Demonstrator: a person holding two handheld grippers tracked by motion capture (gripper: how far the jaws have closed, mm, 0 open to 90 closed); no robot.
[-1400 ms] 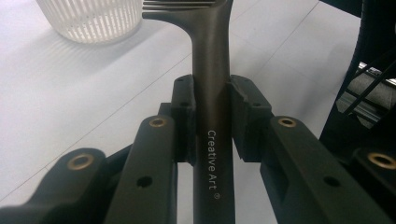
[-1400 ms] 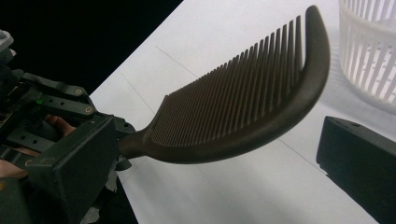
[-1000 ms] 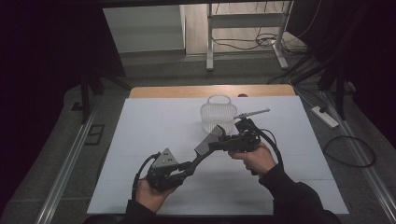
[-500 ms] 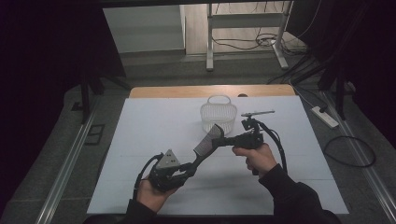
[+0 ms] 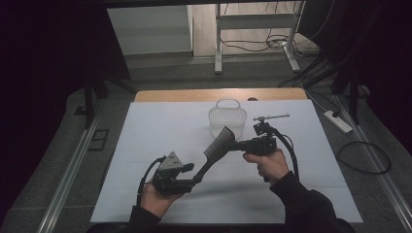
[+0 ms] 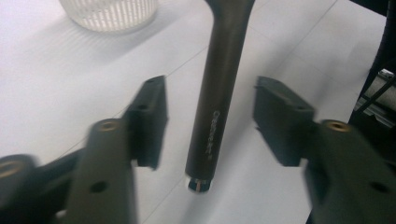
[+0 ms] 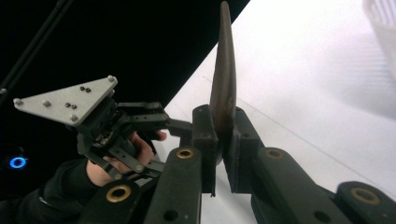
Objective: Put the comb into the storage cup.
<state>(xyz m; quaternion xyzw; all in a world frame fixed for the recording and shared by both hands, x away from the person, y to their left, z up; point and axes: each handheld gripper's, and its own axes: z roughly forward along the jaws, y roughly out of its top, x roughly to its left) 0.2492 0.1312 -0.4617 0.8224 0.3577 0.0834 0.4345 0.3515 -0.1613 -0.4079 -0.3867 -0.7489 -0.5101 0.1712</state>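
**Spatula clamped at the head by your right gripper, handle loose between the left pads**

The handle's top runs out of frame in the left gripper view, so you cannot see there where it joins the head, and the small pale lettering printed along it is too blurred to read. Your left gripper's pads are smeared in that view. In the right gripper view the head of the dark brown, long-handled spatula shows edge-on only, as a thin tapering blade, so its face is hidden.

The spatula is matt dark brown, with a round slim handle ending in a small shiny cap and a broad ribbed head. It hangs above the white table, slanting from near left to far right, just near of the clear ribbed plastic basket with its looped handle.

Your right gripper is closed tight on the spatula's head, both pads pressed against it. Your left gripper has just been opening: its pads stand apart on either side of the handle, with a gap to each.
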